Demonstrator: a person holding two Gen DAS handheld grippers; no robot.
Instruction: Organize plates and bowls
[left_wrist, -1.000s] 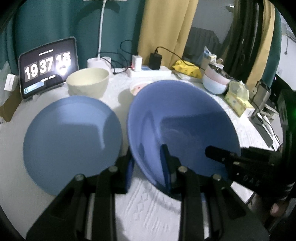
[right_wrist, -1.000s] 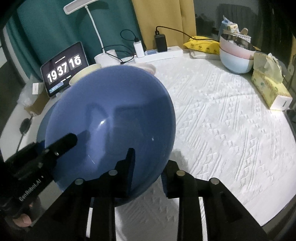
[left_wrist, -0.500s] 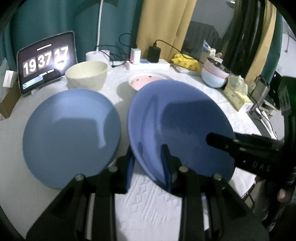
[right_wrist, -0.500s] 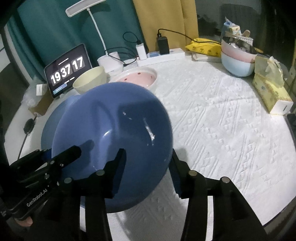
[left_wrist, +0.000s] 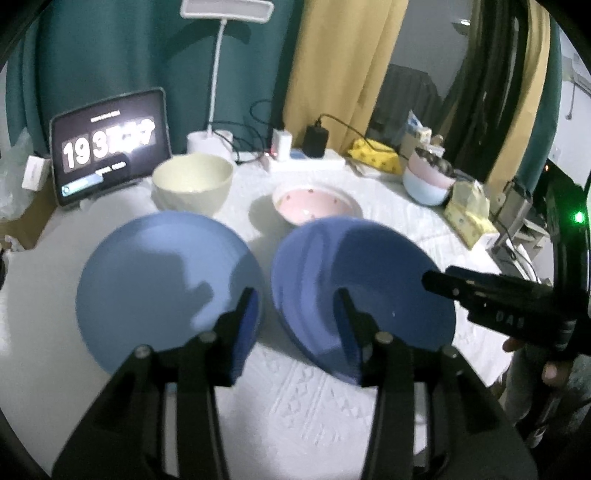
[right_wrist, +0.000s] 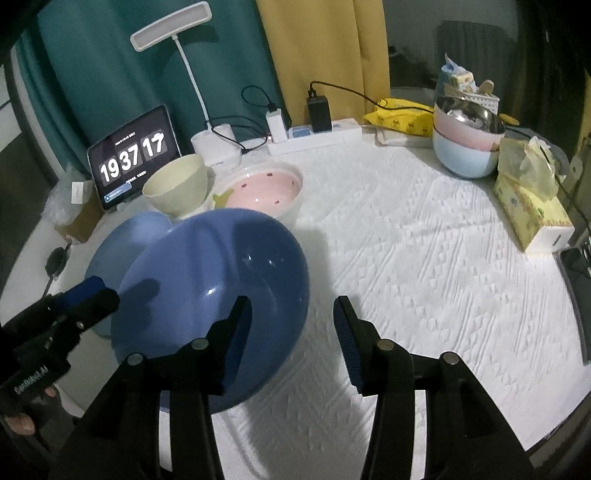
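Two blue dishes sit side by side at the table's (right_wrist: 424, 258) nine o'clock edge: plate (left_wrist: 162, 288), then bowl (left_wrist: 354, 291), ready for stacking. Left tongs (left_wrist: 295, 314) and right tongs (right_wrist: 291, 325) gape, released, grasping nothing.

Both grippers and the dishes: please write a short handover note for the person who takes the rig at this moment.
Left gripper: open, holding nothing.
Right gripper: open, holding nothing.
The dark blue plate lies on the white tablecloth, its near edge between the left fingers. The light blue plate lies beside it on the left. The cream bowl and the pink dotted bowl stand behind them.
Done: no stacking visible yet.
Left: probably stack the two plates, then the bowls.
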